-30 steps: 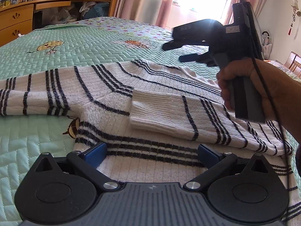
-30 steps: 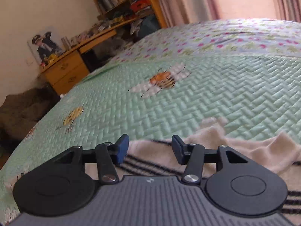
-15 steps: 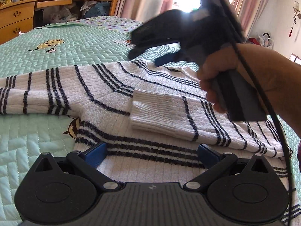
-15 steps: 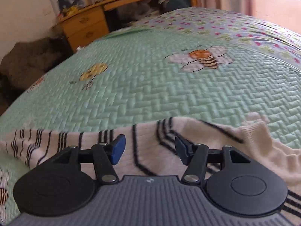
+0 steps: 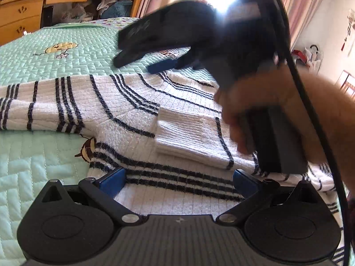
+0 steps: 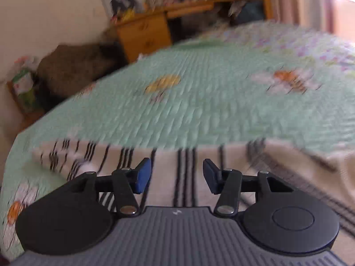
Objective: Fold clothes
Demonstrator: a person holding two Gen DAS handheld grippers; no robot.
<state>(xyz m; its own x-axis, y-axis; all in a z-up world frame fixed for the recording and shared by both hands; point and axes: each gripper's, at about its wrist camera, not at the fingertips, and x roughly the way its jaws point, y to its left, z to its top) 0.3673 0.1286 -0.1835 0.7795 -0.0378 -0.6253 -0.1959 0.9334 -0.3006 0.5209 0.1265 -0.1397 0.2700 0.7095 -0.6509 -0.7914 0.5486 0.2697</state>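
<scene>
A white sweater with black stripes (image 5: 124, 110) lies flat on the green quilted bed (image 5: 40, 155). One sleeve (image 5: 190, 137) is folded across its chest; the other sleeve (image 5: 33, 108) stretches out to the left. My left gripper (image 5: 177, 180) is open and empty, low over the sweater's lower body. My right gripper (image 6: 177, 175) is open and empty, hovering over the sweater's shoulder and outstretched sleeve (image 6: 93, 157). It also shows in the left wrist view (image 5: 142, 64), blurred, above the sweater's far edge.
A wooden desk with drawers (image 5: 20, 20) and cluttered shelves stand beyond the bed at far left. Curtains and a bright window (image 5: 221, 2) are behind. A dark heap (image 6: 73, 66) sits beside the bed in the right wrist view.
My right gripper has swept to the left across the sweater, from the collar side toward the outstretched sleeve. My left gripper has stayed in place. Both remain open.
</scene>
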